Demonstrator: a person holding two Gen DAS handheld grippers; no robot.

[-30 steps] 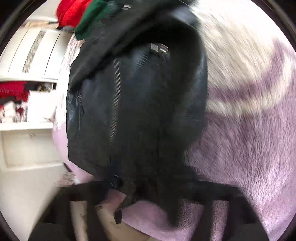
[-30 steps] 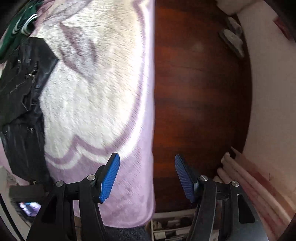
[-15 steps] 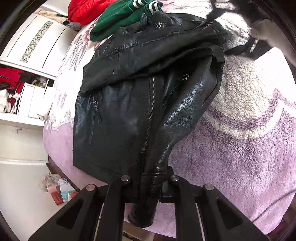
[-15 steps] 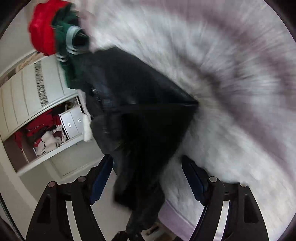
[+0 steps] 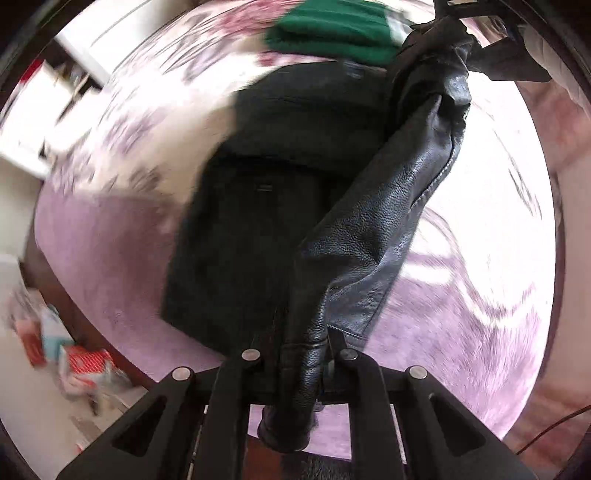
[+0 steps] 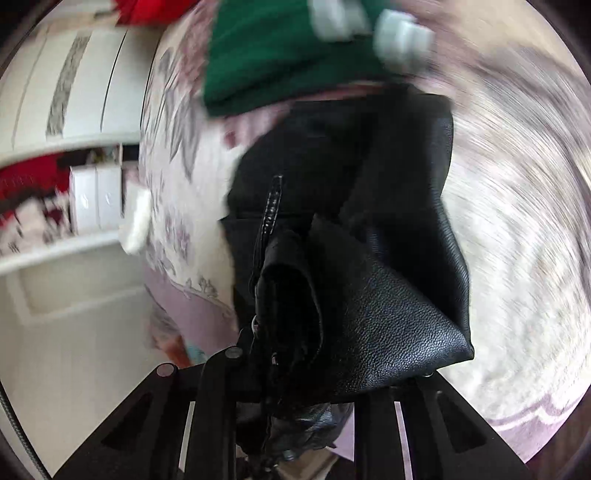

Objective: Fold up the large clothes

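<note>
Your right gripper (image 6: pixel 295 373) has swung over from the blanket (image 6: pixel 517 221) to the black jacket (image 6: pixel 388 295). Its jaws are closing on a bunched fold. Your left gripper (image 5: pixel 301 369) pinches the sleeve (image 5: pixel 369 229) tight.

One black leather jacket (image 5: pixel 373 229), spread on one lilac-and-cream fleece blanket (image 5: pixel 110 236). One folded green garment (image 5: pixel 332 33) at the far end; one red garment (image 6: pixel 147 11) beyond it, far left. Two grippers, one in each wrist view. A few red-and-white packets (image 5: pixel 85 365) on the floor near left, too blurred to count
</note>
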